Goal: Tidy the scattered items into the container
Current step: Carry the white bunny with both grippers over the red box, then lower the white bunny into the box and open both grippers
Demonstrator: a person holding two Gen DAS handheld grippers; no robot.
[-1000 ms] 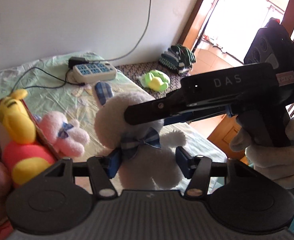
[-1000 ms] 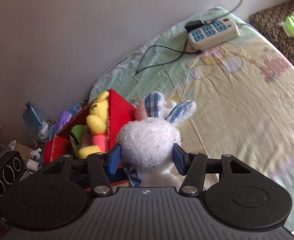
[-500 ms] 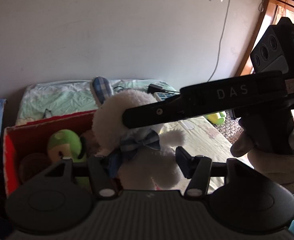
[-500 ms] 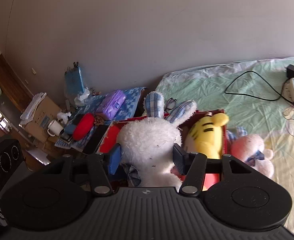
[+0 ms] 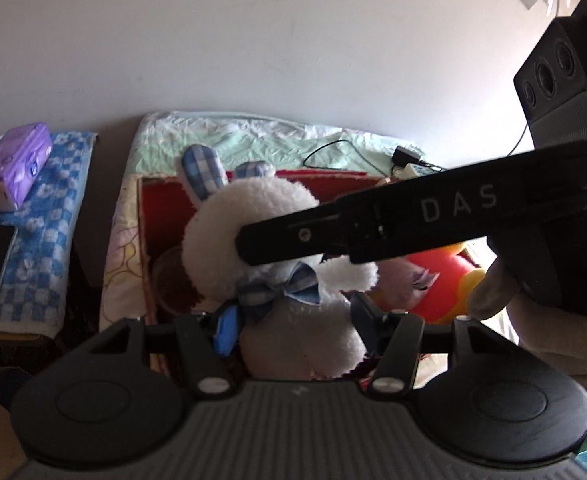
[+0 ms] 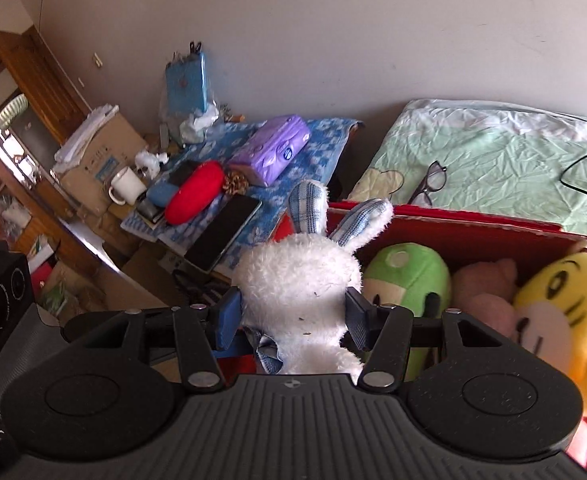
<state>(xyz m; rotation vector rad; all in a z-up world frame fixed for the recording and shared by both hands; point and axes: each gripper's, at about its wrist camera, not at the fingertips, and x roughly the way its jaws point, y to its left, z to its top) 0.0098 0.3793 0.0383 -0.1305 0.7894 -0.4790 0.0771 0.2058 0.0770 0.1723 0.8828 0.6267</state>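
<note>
Bedside clutter right view only; both grippers [image 5: 293, 326] [image 6: 291, 322] clamp white rabbit [image 6: 297, 276].

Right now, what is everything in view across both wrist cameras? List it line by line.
white rabbit plush: 1, white, checked ears, held over the box
red box: 1, on the bed
green plush: 1, in box
pink plush: 1, in box
yellow plush: 1, in box
glasses: 1, dark, on bed
tissue pack: 1, purple, side table
mug: 1, white, side table
left gripper: shut on rabbit's body
right gripper: shut on rabbit's head
</note>
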